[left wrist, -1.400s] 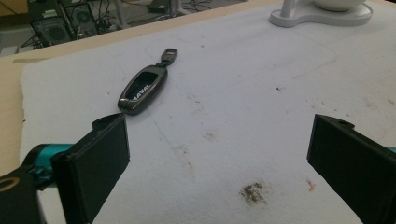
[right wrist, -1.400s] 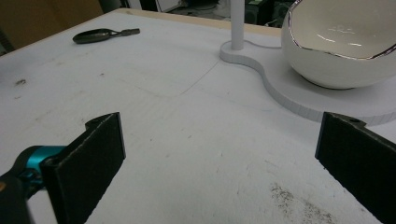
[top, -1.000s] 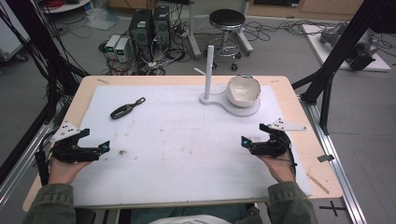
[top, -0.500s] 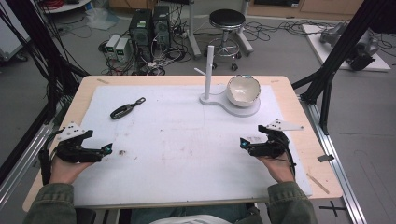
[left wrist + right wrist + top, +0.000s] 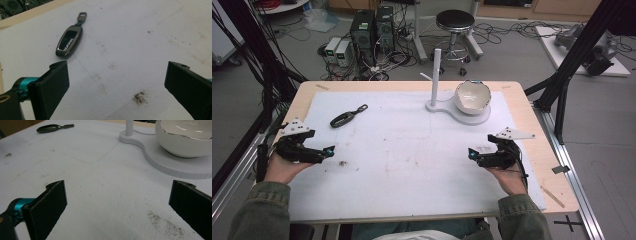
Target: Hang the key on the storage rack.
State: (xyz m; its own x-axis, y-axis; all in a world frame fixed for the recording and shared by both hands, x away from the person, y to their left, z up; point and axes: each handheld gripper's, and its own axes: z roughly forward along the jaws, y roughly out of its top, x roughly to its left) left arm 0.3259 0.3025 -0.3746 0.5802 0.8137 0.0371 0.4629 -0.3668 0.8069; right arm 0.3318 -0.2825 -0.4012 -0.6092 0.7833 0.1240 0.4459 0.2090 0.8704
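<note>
- Left hand-held gripper: jaws wide apart, empty, low over the bench at 8 o'clock.
- Right hand-held gripper: jaws wide apart, empty, at 4 o'clock.
- Key fob: flat at 10 o'clock, near the left one, untouched.
- White bowl: on stand, 1 o'clock.

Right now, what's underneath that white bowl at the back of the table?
The bowl sits on a flat white stand, whose thin post rises beside it. The stand lies on the white mat. The spot directly under the bowl is covered.
</note>
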